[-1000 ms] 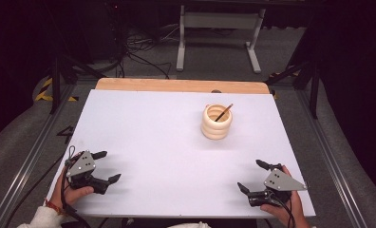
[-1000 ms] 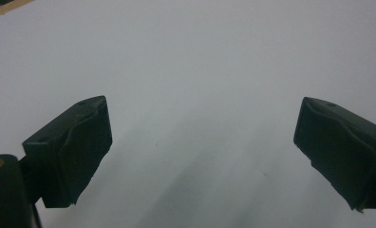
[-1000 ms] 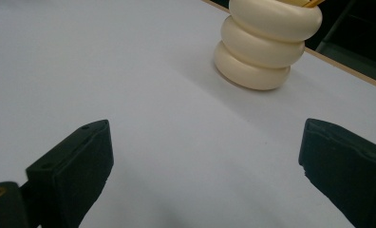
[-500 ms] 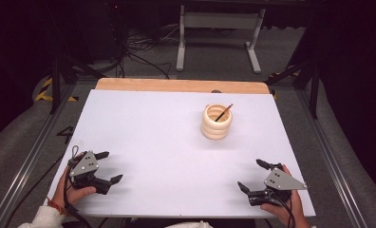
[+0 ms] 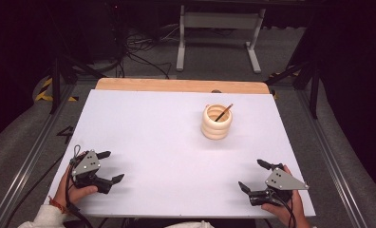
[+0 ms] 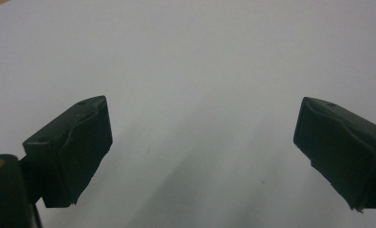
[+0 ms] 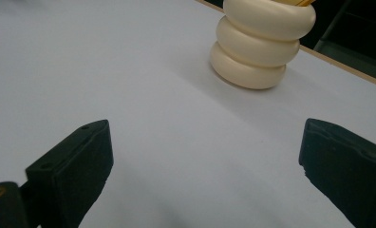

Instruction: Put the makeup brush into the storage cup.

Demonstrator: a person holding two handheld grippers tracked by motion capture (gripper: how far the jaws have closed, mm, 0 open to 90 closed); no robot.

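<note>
The left gripper [image 5: 109, 167] is resting low over the near left corner of the table, its jaws standing wide apart with nothing between them, while the right gripper [image 5: 257, 175] is sitting at the near right corner, its jaws likewise spread and holding nothing. Each is being gripped by a hand, the left hand [image 5: 77, 192] coming in beneath its gripper and the right hand [image 5: 286, 209] beneath the other. Under and ahead of both grippers the white table [image 5: 148, 128] is stretching away, a bare wooden strip showing along its far edge. Well ahead of the right gripper and a little to its left, a cream ribbed holder [image 5: 217, 122] made of three stacked rings is standing upright on the white surface, far from the left gripper and across the table to its right. In the right gripper view the holder [image 7: 262, 42] is rising beyond the gap between the two open jaws. A thin dark stick [image 5: 223, 113] is leaning inside the holder, its tip poking out past the rim.
</note>
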